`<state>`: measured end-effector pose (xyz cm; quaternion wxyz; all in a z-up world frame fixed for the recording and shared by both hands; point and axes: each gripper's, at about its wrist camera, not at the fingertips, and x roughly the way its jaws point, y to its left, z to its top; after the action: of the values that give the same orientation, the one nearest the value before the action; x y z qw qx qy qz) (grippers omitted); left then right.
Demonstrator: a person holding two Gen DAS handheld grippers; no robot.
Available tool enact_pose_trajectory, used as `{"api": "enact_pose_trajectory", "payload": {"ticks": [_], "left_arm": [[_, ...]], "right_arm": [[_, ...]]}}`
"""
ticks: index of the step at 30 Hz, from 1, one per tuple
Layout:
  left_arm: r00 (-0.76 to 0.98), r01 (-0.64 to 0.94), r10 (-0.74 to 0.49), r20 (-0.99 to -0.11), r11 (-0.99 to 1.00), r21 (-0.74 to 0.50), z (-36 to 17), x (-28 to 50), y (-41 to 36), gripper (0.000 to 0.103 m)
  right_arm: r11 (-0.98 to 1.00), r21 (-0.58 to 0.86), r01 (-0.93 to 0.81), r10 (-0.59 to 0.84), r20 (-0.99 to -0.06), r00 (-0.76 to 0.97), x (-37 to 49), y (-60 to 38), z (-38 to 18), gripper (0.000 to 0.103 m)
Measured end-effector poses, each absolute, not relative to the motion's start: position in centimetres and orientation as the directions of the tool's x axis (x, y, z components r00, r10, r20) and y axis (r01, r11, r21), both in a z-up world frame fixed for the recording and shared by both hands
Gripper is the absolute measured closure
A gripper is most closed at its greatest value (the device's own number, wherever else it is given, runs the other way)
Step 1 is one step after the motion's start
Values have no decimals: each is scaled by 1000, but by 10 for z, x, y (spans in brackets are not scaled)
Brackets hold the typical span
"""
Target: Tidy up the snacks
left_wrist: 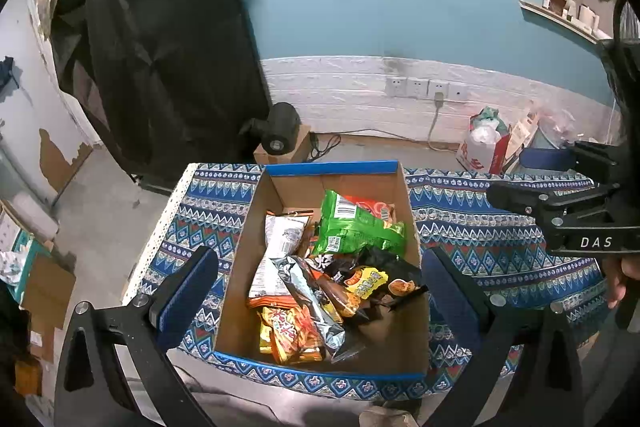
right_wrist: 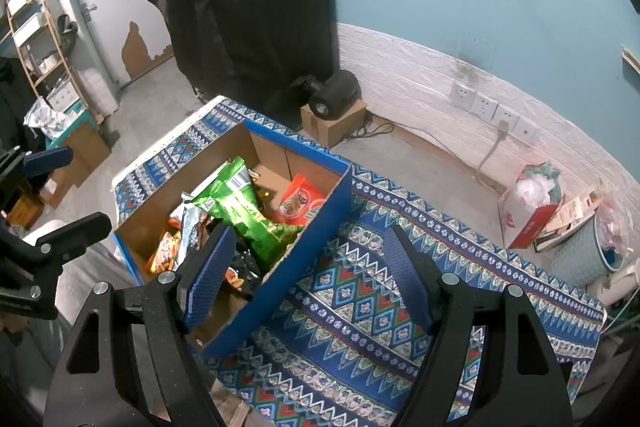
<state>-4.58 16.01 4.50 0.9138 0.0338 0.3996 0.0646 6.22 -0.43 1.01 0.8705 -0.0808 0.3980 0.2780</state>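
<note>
On the patterned cloth (left_wrist: pixel 480 223) covering the surface sits an open cardboard box (left_wrist: pixel 320 183) w/ blue outer walls, and the snacks are all inside it. No packet shows loose on the cloth in either view. Contents lie in a heap, not rows: a green bag (left_wrist: pixel 356 227) tilted on top toward the far side, an orange-red pack (right_wrist: pixel 302 205) beneath it against the far wall, a silver pouch (left_wrist: pixel 280 247) at left-centre, a black-and-yellow packet (left_wrist: pixel 380 279) on the right, and orange-yellow packs (left_wrist: pixel 294 335) near the front wall. They overlap, prob. because they lie loose, not stacked.

Left claw (left_wrist: pixel 320 291) hangs above the box w/ jaws spread wide, one pad either side of the box's width, gripping nothing. That stance gives a look straight down into the pile. Right claw (right_wrist: pixel 308 275) is also wide and empty; it sits over the box's right wall, inner finger above the contents, outer finger over bare cloth. In the left view the right tool's body shows at the edge, w/ a bit of the person's hand (left_wrist: pixel 620 279) behind it.

As for stage: all snacks in the box fits either packets gathered in, or a jumble waiting to be sorted out onto the cloth. Can't settle which from this.
</note>
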Motion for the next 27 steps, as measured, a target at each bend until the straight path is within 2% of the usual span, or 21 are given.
{"api": "enact_pose_trajectory", "payload": {"ticks": [27], "left_arm": [[659,-104,173,-732,985,140,42,-47,157,1]], "right_arm": [[833,83,-548,421,-736,529,63,-4,10,27]]}}
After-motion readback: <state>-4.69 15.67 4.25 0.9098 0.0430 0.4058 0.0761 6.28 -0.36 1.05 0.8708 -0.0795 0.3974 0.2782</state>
